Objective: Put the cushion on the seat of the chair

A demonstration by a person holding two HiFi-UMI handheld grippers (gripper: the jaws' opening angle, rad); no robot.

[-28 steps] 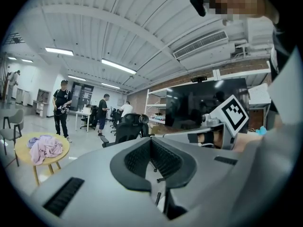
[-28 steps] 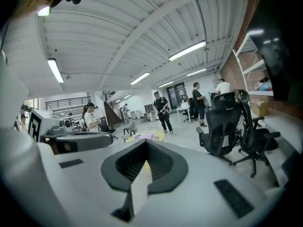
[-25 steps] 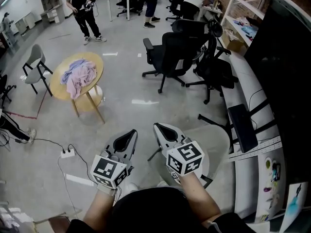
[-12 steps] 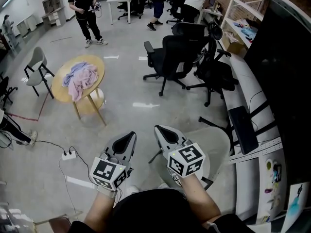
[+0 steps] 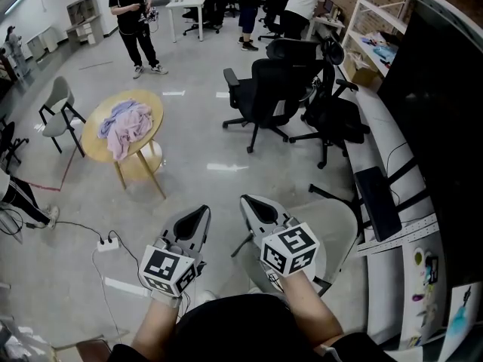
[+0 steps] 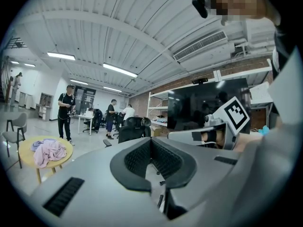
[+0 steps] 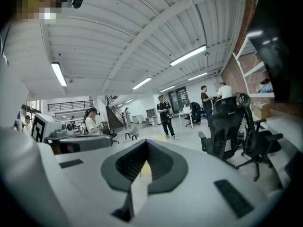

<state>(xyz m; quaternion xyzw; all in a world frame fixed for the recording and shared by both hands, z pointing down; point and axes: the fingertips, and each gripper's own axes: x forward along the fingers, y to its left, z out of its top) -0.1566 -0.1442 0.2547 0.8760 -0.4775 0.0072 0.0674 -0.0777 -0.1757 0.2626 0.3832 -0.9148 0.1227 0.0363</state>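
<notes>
Left gripper [image 5: 202, 213]: jaws together, empty, held level.
Right gripper [image 5: 247, 200]: same, closed on nothing.
Cushion: not identified; hence likely idle carry.

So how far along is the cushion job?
Nothing done yet. The pink bundle, likely the cushion, lies on the round table; the grey chair beside it has a bare seat. In hand: nothing, left gripper and right gripper are both shut and empty. Left: fetch it, set it on a seat.

A polished grey floor [image 5: 196, 138] holds a round wooden table [image 5: 92, 143] and black office chairs [image 5: 264, 89] under ceiling strip lights [image 6: 120, 70].
</notes>
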